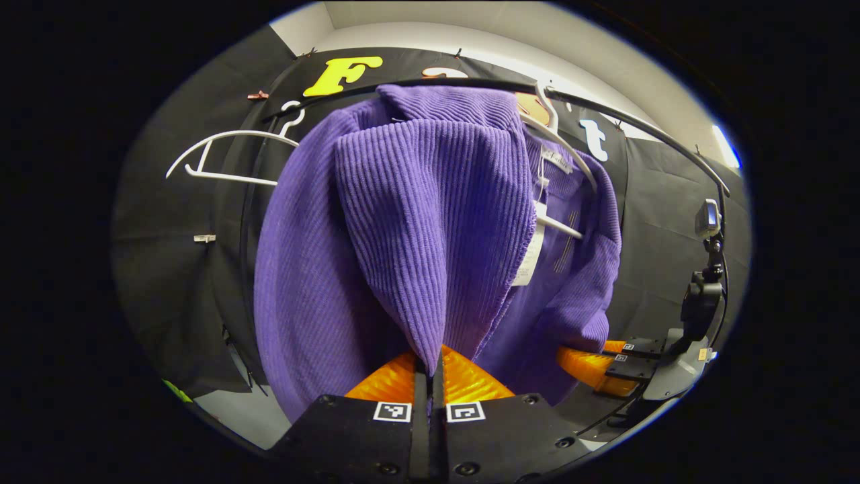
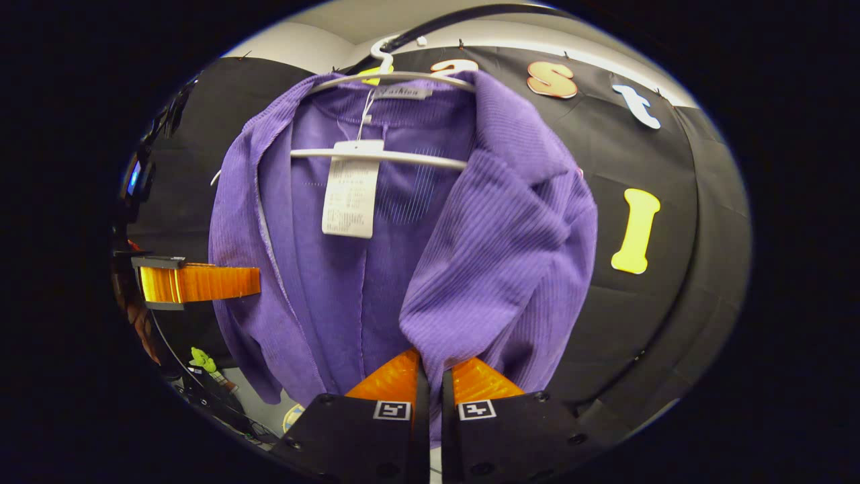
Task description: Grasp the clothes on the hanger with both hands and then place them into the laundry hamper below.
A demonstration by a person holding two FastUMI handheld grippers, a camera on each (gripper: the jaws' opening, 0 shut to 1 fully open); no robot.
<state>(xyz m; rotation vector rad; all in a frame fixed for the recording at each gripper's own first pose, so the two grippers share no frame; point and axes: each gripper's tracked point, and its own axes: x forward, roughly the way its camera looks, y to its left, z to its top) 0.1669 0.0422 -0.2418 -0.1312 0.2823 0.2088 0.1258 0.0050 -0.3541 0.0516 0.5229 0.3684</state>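
Note:
A purple ribbed garment (image 1: 403, 222) hangs on a white hanger (image 1: 561, 144) from a black rail. My left gripper (image 1: 430, 363) is shut on a fold of one front panel. In the right gripper view the same garment (image 2: 497, 255) hangs open, with a white paper tag (image 2: 349, 195) inside and the hanger's bar (image 2: 403, 157) across it. My right gripper (image 2: 430, 366) is shut on the edge of the other front panel. The right gripper (image 1: 591, 366) also shows at the lower right of the left gripper view, and the left gripper (image 2: 201, 282) at the left of the right gripper view.
An empty white hanger (image 1: 225, 158) hangs on the rail to the left of the garment. The black rail (image 1: 638, 128) curves down to the right. A black mount with a small device (image 1: 705, 296) stands at the right edge. Black cloth walls close the space behind.

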